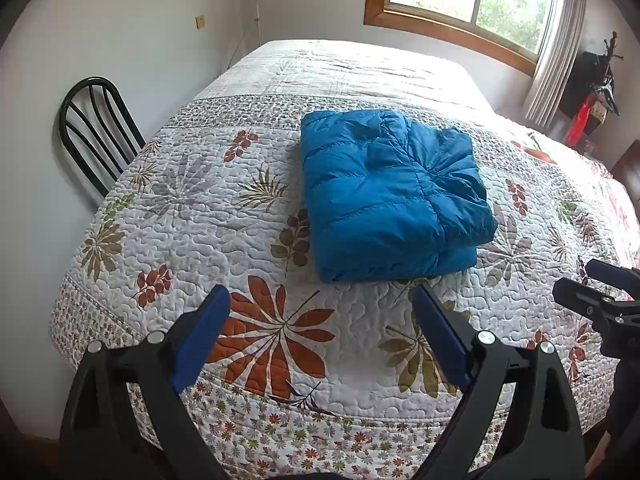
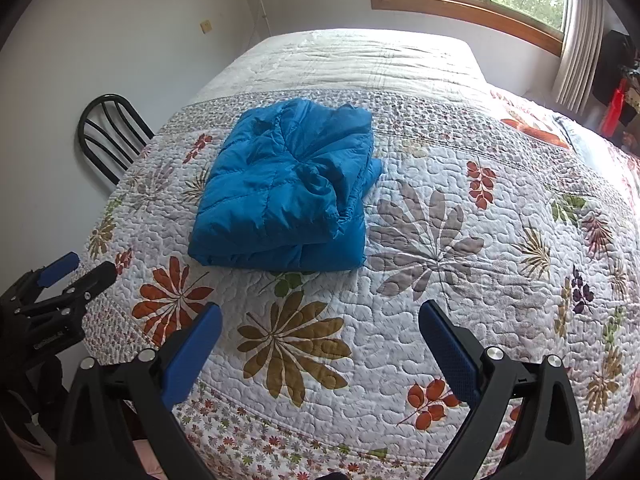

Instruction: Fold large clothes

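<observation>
A blue puffer jacket [image 1: 392,192] lies folded into a thick rectangle on the floral quilted bed [image 1: 240,216]; it also shows in the right wrist view [image 2: 284,192]. My left gripper [image 1: 320,300] is open and empty, held above the quilt just short of the jacket's near edge. My right gripper [image 2: 320,316] is open and empty, above the quilt to the right of the jacket and nearer than it. The right gripper shows at the right edge of the left wrist view [image 1: 588,280], and the left gripper at the left edge of the right wrist view [image 2: 76,272].
A black metal chair [image 1: 96,128] stands against the white wall left of the bed. A wood-framed window [image 1: 468,0] with a curtain [image 1: 556,56] is behind the bed. Dark and red items [image 1: 592,92] hang at the far right.
</observation>
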A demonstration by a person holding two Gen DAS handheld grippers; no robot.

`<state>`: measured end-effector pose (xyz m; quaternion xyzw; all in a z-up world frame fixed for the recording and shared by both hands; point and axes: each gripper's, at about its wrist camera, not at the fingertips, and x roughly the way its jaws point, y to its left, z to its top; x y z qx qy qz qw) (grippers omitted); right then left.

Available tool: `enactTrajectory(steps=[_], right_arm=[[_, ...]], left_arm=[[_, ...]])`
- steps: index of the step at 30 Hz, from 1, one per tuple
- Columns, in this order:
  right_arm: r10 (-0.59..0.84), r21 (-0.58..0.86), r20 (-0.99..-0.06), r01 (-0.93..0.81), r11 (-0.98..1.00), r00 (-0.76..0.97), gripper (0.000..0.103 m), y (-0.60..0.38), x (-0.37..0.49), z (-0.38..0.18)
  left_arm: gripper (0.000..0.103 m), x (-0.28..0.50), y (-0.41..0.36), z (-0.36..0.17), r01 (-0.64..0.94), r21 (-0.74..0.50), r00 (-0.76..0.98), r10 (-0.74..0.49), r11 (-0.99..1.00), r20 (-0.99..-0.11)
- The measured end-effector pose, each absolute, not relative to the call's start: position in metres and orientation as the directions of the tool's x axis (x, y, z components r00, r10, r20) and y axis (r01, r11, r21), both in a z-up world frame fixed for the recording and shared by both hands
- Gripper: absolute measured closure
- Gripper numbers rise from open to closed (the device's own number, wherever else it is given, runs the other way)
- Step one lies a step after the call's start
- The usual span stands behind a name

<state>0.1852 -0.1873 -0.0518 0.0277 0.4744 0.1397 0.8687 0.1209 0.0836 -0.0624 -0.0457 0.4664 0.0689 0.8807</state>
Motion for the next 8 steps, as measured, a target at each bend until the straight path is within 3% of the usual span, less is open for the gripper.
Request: enactTrajectory(steps=[8], right_arm=[[0.27, 0.181, -0.816, -0.218, 0.959, 0.511, 0.004, -0.1875, 0.1854, -0.052]], left_arm=[[0.011, 0.1235, 0.084, -0.0647, -0.16, -0.017, 0.549, 0.075, 0.987, -0.833]])
